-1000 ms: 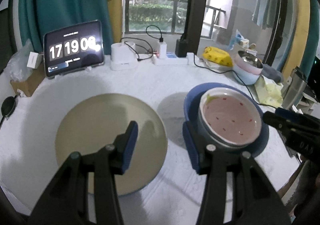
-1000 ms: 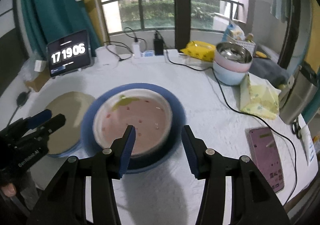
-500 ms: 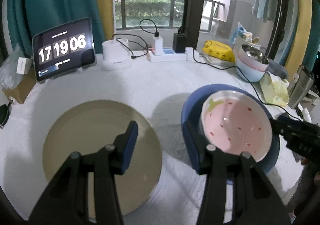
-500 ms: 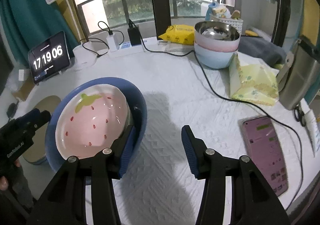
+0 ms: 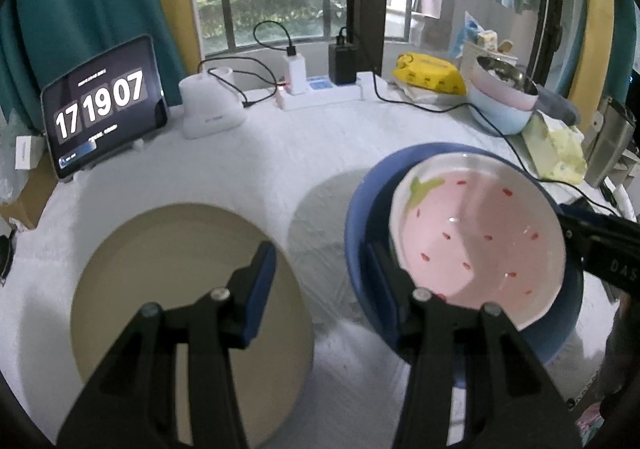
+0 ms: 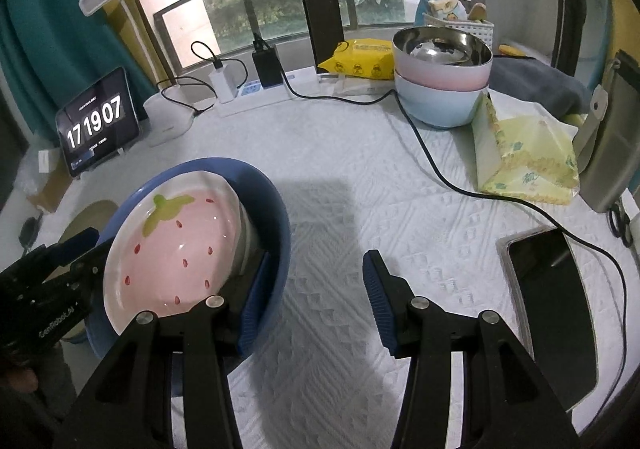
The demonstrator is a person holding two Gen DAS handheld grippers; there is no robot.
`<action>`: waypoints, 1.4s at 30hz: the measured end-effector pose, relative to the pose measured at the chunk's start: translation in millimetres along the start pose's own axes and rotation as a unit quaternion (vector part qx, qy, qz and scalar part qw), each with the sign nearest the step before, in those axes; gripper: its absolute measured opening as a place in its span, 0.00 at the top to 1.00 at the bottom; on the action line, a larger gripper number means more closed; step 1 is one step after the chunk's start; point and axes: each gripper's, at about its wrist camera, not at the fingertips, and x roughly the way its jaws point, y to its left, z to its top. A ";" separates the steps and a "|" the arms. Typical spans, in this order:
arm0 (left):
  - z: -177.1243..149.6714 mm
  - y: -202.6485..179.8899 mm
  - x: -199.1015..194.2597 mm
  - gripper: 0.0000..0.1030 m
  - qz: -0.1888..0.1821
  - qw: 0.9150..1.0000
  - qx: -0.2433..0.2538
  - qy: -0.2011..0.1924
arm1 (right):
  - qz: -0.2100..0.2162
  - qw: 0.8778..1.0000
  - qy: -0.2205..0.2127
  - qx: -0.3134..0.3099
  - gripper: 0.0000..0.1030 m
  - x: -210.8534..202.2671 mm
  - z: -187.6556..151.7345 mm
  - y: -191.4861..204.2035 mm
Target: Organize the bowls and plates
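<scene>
Currently both grippers, left gripper and right gripper, are spread, flanking the tilted pink strawberry-print ceramic bowl inside the blue plate; contact possibly, unclear. Keep lifts synchronized.

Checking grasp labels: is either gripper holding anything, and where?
Nothing clamped: left gripper and right gripper stand open, one finger each at the blue bowl.

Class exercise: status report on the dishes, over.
Left hand-held gripper open, between tan plate and blue bowl. Right hand-held gripper open, one finger at the blue bowl's rim. Strawberry bowl tilted inside it. Nothing blocking.
</scene>
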 end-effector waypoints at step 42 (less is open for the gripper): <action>3.5 -7.0 -14.7 0.90 -0.067 0.998 0.012 -0.016 | 0.012 0.999 -0.023 0.037 0.90 -12.2 1.5 15.1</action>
